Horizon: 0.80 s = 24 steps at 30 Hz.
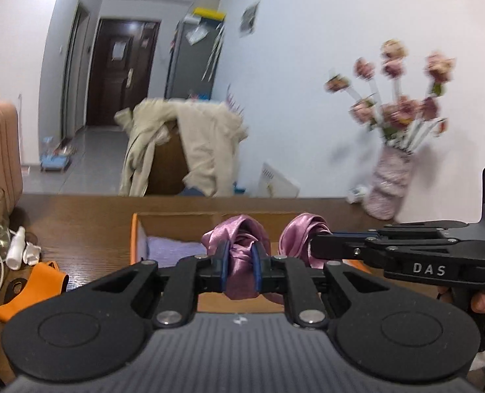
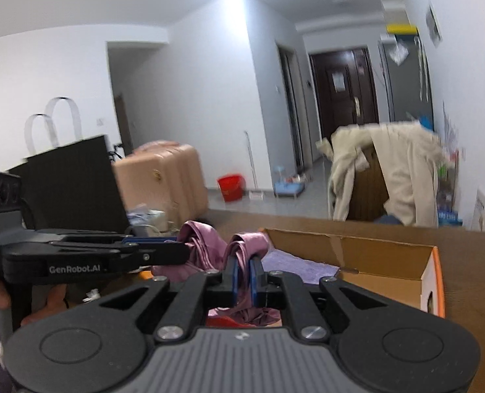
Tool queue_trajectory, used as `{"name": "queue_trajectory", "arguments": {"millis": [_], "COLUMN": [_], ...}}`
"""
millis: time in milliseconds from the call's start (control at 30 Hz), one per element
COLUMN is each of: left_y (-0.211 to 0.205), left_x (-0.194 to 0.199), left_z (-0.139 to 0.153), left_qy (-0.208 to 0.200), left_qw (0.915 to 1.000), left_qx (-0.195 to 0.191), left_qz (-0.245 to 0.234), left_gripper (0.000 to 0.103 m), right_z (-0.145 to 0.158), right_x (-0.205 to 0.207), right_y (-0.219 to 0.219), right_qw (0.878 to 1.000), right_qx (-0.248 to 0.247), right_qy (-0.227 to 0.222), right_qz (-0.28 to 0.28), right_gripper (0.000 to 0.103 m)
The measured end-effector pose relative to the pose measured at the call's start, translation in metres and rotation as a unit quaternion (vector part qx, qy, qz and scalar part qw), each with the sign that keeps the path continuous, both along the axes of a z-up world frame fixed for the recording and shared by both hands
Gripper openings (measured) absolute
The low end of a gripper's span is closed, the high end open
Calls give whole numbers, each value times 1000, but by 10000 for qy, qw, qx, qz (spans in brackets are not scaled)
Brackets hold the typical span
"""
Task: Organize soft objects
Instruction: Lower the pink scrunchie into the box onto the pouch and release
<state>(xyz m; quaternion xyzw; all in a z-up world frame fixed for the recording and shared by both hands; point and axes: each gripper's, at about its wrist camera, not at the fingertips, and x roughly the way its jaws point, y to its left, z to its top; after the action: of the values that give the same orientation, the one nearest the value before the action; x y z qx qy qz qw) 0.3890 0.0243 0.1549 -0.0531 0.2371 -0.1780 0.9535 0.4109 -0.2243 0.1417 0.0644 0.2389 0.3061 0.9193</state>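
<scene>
satin cloth [image 1: 242, 262] hung bunched between your two grippers above the open cardboard box [image 2: 390, 262] on the worktop [image 1: 85, 222]; left gripper [image 1: 241, 263] and right gripper [image 2: 242, 276] jaws each clenched one end.

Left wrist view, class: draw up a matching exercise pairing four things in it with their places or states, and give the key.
Things:
1. shiny pink satin cloth
2. folded lavender towel
3. pink patterned vase of flowers
4. orange fabric piece

Places or states:
A. lying inside the cardboard box
B. standing against the white wall
C. pinched by the left tool and the right tool
D. lying on the brown table left of the box

Pairs: 1-C, 2-A, 3-B, 4-D
</scene>
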Motion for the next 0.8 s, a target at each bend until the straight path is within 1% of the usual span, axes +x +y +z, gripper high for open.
{"name": "queue_trajectory", "arguments": {"millis": [67,133,200,267,300,333,367,433,467,533,633,700,767,800], "left_y": [1,2,4,6,7,8,10,14,16,19,21,20,20,19], "left_x": [27,51,69,87,96,101,106,108,108,104,95,87,71,63], "left_z": [-12,-26,-42,-57,-64,-69,-74,-76,-75,-72,-62,-51,-36,-29], "left_qy": [224,377,502,698,796,865,923,897,864,763,611,524,378,302], "left_qw": [9997,9988,9977,9960,9947,9937,9927,9934,9940,9948,9955,9957,9961,9963], "left_qx": [96,256,374,410,444,498,543,508,506,477,503,508,553,575], "left_qz": [59,168,248,385,467,513,556,498,445,469,528,578,574,565], "left_gripper": [15,15,15,16,18,26,30,34,35,42,42,44,48,54], "right_z": [-13,-27,-44,-59,-66,-73,-77,-86,-89,-89,-81,-66,-49,-39], "right_x": [33,60,86,105,111,121,124,131,132,130,125,117,106,97], "right_y": [7,17,28,39,43,48,51,56,57,57,52,45,36,30], "right_qw": [9994,9982,9972,9959,9951,9939,9927,9907,9906,9909,9925,9938,9953,9960], "right_qx": [0,-58,-168,-272,-317,-382,-447,-490,-481,-536,-524,-486,-446,-433], "right_qy": [343,593,724,860,931,1028,1106,1253,1270,1224,1093,975,820,724], "right_qz": [15,14,2,-52,-55,-118,-187,-184,-164,-143,-185,-214,-262,-298], "right_gripper": [7,7,7,7,7,11,14,15,20,27,29,30,32,33]}}
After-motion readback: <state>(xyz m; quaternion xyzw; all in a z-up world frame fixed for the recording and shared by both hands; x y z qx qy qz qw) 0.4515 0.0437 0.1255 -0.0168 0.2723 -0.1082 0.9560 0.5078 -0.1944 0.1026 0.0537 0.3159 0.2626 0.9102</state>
